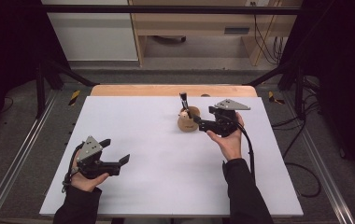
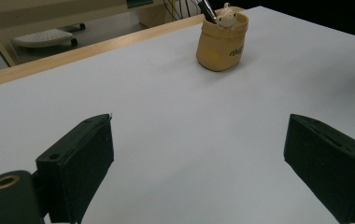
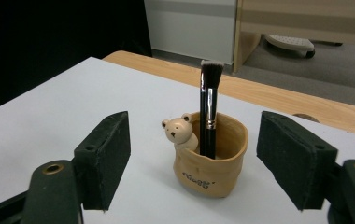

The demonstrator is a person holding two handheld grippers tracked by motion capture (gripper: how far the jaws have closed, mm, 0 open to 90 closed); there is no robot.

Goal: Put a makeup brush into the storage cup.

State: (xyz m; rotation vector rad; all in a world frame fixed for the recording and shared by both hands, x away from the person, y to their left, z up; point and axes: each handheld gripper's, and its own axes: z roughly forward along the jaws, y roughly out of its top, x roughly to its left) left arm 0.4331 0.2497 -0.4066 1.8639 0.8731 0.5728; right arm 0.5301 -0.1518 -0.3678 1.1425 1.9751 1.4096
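Note:
A tan bag-shaped holder point(image 1: 188, 122) with a small bear figure point(image 3: 178, 131) on its rim stands at the back middle-right of the white table point(image 1: 166, 168). A black makeup brush point(image 3: 209, 109) stands upright in it, bristles up. My right gripper point(image 1: 201, 122) is just right of the holder, open, jaws on either side of it without touching; in the right gripper view point(image 3: 194, 125) the holder point(image 3: 213, 163) sits between them. My left gripper point(image 1: 116, 150) rests open at the front left, holding nothing. The left gripper view point(image 2: 199, 129) shows the holder point(image 2: 221, 44) far ahead.
The table's wooden back edge point(image 1: 166, 90) lies just behind the holder. Black frame posts point(image 1: 40, 88) stand at both back corners, and cables point(image 1: 301, 140) trail on the floor to the right. Wooden furniture point(image 1: 189, 28) stands beyond the table.

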